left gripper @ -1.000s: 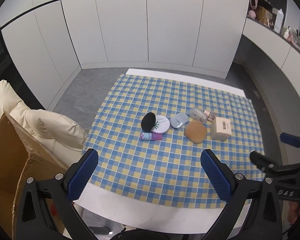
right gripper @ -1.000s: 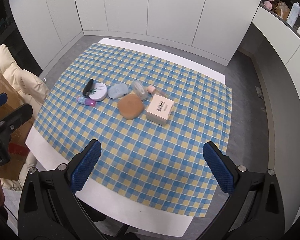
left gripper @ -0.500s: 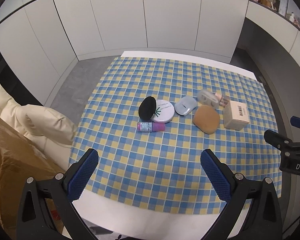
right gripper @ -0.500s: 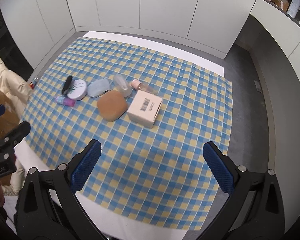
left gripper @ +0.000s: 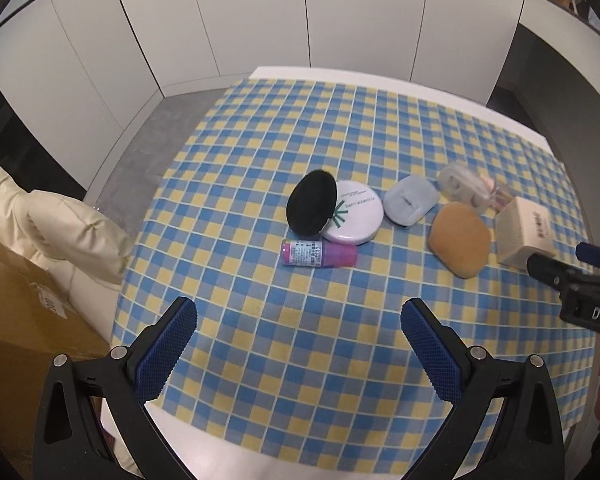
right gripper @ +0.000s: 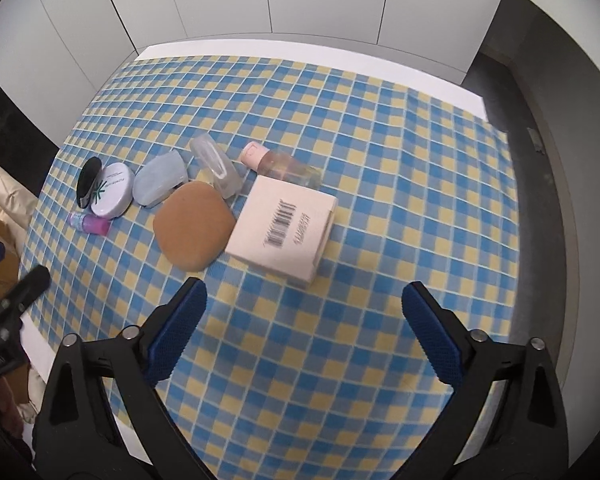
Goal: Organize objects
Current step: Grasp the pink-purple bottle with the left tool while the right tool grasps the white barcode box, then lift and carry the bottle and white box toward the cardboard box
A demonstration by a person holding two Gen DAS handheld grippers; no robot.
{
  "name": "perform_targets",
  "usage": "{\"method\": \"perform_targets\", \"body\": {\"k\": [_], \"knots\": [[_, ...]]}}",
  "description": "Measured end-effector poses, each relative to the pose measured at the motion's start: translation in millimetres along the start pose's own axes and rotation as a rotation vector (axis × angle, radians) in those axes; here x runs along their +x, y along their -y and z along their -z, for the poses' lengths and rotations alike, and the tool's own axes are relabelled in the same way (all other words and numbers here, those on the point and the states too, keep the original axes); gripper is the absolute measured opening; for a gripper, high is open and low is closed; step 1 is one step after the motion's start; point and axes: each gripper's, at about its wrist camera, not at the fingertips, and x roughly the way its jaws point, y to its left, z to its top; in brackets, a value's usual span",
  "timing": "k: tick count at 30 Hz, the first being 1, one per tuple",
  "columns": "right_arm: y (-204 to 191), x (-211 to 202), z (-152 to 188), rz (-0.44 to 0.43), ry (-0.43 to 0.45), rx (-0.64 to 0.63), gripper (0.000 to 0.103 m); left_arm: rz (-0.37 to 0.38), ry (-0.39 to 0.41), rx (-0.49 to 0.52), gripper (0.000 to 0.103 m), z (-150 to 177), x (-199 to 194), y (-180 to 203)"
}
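Sitting in a loose cluster mid-cloth: black oval puff (left gripper: 311, 202) leaning tilted on the white round compact (left gripper: 354, 218), purple-capped small tube (left gripper: 319, 253) lying flat just in front of both. Next along to the right — pale blue case (left gripper: 410, 205), then tan makeup sponge (right gripper: 193, 230) touching the clear plastic case (right gripper: 217, 168). Cream box with barcode (right gripper: 284, 232) just beside the sponge, label face up; pink-capped clear bottle (right gripper: 280, 165) lying on its side right behind the box. All resting on the blue-yellow checked tablecloth (right gripper: 400, 152) over a white table (left gripper: 204, 444).

Left gripper (left gripper: 298, 346) hanging over the near cloth edge, jaws wide apart, nothing between the blue pads, pointed toward the tube and compact but well short of them. Right gripper (right gripper: 303, 330) likewise spread and empty, near the box's front edge, not touching. Each gripper's tips showing at the margin of the other's view.

Off-table, left side — cream cushion (left gripper: 72, 232) and a brown cardboard box (left gripper: 24, 312). White cabinet panels (left gripper: 260, 16) behind.
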Motion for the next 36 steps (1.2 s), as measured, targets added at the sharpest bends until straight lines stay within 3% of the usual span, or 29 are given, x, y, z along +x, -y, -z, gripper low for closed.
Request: {"method": "perform_targets", "body": {"k": [4, 8, 13, 16, 21, 23, 25, 27, 29, 30, 36], "knots": [[-4, 17, -8, 0.005, -0.005, 0.015, 0.099, -0.005, -0.023, -0.002, 0.101, -1, 15, 0], [-2, 32, -13, -0.002, -0.023, 0.043, 0.093, -0.003, -0.036, -0.009, 0.101, -4, 29, 0], [2, 42, -15, 0.021, -0.015, 0.044, 0.077, 0.009, -0.045, -0.022, 0.101, -9, 42, -1], [0, 46, -15, 0.030, -0.020, 0.015, 0.055, 0.015, -0.061, -0.034, 0.101, -14, 53, -1], [-5, 47, -15, 0.050, 0.003, -0.037, 0.055, 0.018, -0.073, -0.045, 0.101, -19, 70, -4], [-5, 48, -15, 0.049, 0.003, -0.040, 0.054, 0.004, -0.086, -0.034, 0.092, -21, 78, -3], [-5, 48, -15, 0.045, 0.000, -0.036, 0.054, 0.022, -0.082, -0.041, 0.090, -22, 80, -5], [-5, 49, -16, 0.043, -0.002, -0.037, 0.055, 0.050, -0.077, -0.039, 0.080, -23, 81, -6], [-5, 48, -15, 0.042, -0.003, -0.040, 0.055, 0.067, -0.068, -0.026, 0.061, -23, 79, -4], [-6, 48, -15, 0.042, -0.003, -0.040, 0.055, 0.070, -0.065, -0.016, 0.057, -23, 78, -2], [-10, 38, -12, 0.039, 0.004, -0.046, 0.054, 0.071, -0.087, 0.009, 0.057, -21, 71, 1]]}}
